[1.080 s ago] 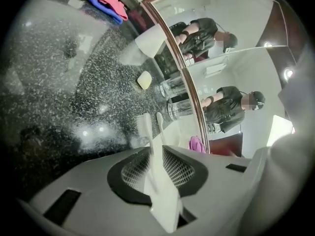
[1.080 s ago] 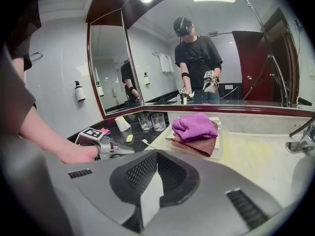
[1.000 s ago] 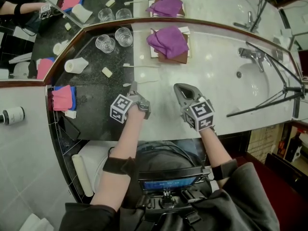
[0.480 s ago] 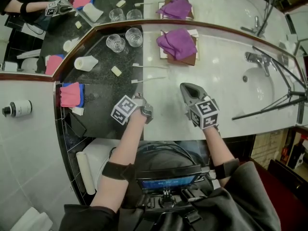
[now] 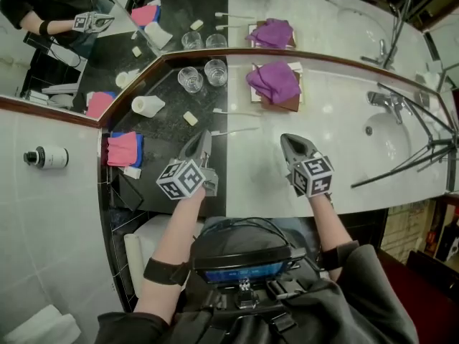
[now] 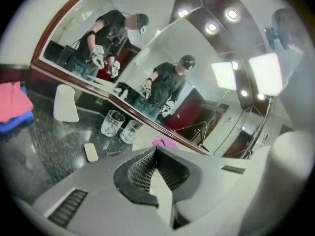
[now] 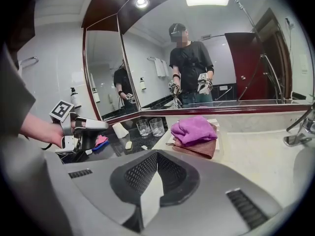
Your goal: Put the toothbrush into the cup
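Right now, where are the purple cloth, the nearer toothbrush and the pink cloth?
purple cloth (image 5: 275,81), head view, middle of its crumpled top.
nearer toothbrush (image 5: 235,130), head view, mid handle.
pink cloth (image 5: 122,149), head view, its centre.

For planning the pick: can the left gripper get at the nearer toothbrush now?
Probably yes: the toothbrush lies in the open just beyond the left gripper, with nothing between them. Its jaws have just closed on nothing, so they must open first.

Bare white desk (image 5: 330,120) lies open between the purple cloth (image 5: 276,82) and the sink (image 5: 391,131). Two glasses (image 5: 192,79) stand against the mirror corner.
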{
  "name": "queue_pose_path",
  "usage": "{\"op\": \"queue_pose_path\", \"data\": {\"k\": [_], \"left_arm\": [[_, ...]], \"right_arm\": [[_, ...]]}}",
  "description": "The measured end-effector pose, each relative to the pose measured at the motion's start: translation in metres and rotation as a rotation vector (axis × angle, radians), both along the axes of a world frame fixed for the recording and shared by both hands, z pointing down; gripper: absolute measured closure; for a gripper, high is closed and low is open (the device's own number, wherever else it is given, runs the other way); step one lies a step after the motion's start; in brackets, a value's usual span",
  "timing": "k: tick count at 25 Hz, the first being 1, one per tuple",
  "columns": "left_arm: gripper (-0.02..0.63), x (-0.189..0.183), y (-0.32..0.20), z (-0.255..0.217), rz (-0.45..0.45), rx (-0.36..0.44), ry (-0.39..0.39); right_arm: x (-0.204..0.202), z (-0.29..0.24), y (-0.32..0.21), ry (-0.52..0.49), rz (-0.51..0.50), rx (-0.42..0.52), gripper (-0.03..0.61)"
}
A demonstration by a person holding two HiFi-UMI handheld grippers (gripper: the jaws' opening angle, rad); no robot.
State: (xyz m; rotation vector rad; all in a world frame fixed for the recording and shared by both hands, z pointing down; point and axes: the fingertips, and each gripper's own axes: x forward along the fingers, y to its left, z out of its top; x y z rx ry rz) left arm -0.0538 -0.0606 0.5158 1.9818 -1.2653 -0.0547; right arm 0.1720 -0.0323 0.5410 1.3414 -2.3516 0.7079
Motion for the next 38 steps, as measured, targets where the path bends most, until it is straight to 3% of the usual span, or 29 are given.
{"op": "queue_pose_path", "data": {"k": [7,12,18,28,32,35,38], "left_arm": [[0.611,-0.028,0.014,-0.035,0.148,0.165,-0.330],[0.611,-0.042,0.027,-0.049,0.203,0.220,-0.467],[0.611,-0.055,0.037,-0.054,0.183,0.223,-0.488],[0.611,-0.055,0.042,-0.051,0.142,0.216,-0.457],[0.611,-0.053,0.042,-0.048,0.142,0.214,-0.463],[0.611,-0.051,0.044,-0.044,0.151,0.200,-0.472],[0.611,-0.052,0.048,-0.039,0.150,0.189,-0.478]], "right_arm": [[-0.006,-0.006,0.009,-0.033,0.045,-0.003,0.561],[-0.009,-0.010,0.020,-0.031,0.049,-0.005,0.561],[-0.005,-0.012,0.029,-0.026,0.050,-0.005,0.561],[-0.010,-0.008,0.033,0.020,-0.004,0.007,0.561],[-0.026,-0.006,0.030,0.136,-0.160,0.044,0.559],[-0.054,-0.003,0.029,0.278,-0.398,0.073,0.553],[-0.076,0.018,0.031,0.449,-0.659,0.069,0.461]]}}
